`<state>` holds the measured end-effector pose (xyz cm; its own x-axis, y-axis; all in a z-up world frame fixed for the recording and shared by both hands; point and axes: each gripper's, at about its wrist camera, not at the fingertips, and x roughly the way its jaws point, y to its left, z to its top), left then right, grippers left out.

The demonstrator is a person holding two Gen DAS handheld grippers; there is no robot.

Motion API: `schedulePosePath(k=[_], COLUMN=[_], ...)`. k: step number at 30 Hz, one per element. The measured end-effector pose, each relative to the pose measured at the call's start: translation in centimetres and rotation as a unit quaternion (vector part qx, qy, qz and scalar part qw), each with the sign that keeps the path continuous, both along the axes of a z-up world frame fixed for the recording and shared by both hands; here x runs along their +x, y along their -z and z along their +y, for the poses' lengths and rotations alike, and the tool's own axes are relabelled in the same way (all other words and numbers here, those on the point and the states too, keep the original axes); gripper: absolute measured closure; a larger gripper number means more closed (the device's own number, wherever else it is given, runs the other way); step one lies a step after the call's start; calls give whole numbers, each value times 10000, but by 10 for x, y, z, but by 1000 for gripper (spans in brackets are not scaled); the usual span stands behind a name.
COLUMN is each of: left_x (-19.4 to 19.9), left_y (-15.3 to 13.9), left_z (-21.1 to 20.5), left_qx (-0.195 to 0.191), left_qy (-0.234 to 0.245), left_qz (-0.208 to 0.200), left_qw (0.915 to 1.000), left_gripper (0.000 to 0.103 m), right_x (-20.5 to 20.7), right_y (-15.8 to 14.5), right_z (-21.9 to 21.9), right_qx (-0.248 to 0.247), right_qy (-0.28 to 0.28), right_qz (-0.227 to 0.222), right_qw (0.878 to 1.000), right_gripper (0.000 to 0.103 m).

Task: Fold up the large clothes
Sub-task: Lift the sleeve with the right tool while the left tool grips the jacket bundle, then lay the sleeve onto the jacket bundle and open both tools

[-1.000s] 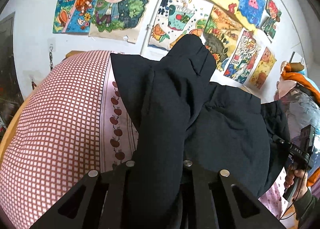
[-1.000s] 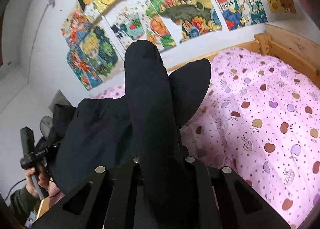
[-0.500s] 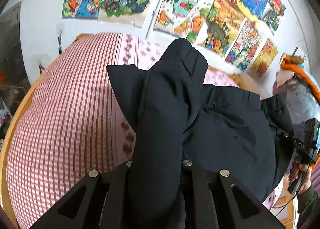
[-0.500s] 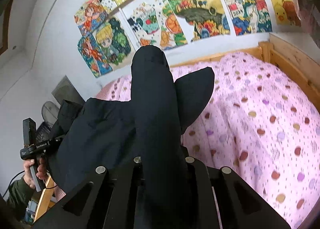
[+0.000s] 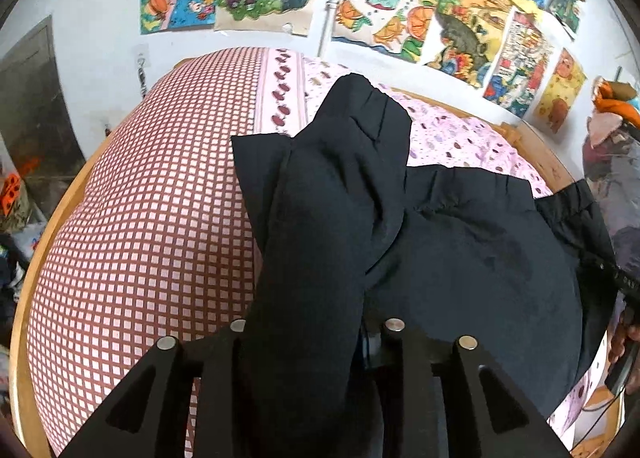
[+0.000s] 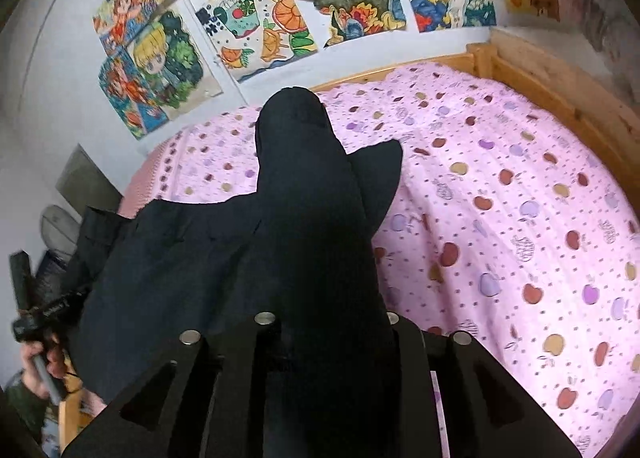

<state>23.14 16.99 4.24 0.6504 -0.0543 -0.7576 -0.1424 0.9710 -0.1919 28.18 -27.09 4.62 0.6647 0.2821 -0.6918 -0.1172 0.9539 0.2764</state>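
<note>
Black garment (image 5: 472, 258) stretched above the pink apple-print bedspread (image 6: 520, 217), one bunched corner clamped between the closed fingers of the left gripper (image 5: 316, 338), another pinched likewise in the right gripper (image 6: 328, 330). Checked red-and-white cover (image 5: 140, 238) on the left; drawings (image 6: 280, 17) taped to the wall behind.

The left gripper (image 5: 316, 342) points toward 12 o'clock, its two black fingers (image 5: 460, 386) drawn together on a fold of black garment (image 5: 328, 217) that covers the gap between them. The right gripper (image 6: 324, 334) is clamped the same way on the garment's other end. In the right wrist view, at 8 o'clock, the left hand (image 6: 40, 368) grips its handle.
</note>
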Motion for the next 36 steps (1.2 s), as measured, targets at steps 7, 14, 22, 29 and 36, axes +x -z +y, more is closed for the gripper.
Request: schedulePosePath(k=[7,14,22,29,36], left_x=[2,-9,-36,-54,-78], left_y=[7,7,-16,-42,-59], left_z=[8,2,-11,-40,-67], left_qx=[-143,163,272,766,1372], left_qy=[-280,-634,-981,-972,-878], left_qz=[127,-107,-777,-1427,-1864], left_qw=[9994,9978,9918,9820,9689], left_gripper=[53,17,2,0,0], right_x=[-4,-15,-42,-64,-88], right_y=[-1,-6,-23,-39,-54], right_z=[5,16,17,24,34], right_qx=[-227,-843,-1100,-1404,-1335], right_qy=[-70,-16,302,257,64], right_qz=[-72,-344,-845,-1375,-1775], right_qw=[9997,9959,9899,9802,9750], right_gripper=[47,22,10,8,8])
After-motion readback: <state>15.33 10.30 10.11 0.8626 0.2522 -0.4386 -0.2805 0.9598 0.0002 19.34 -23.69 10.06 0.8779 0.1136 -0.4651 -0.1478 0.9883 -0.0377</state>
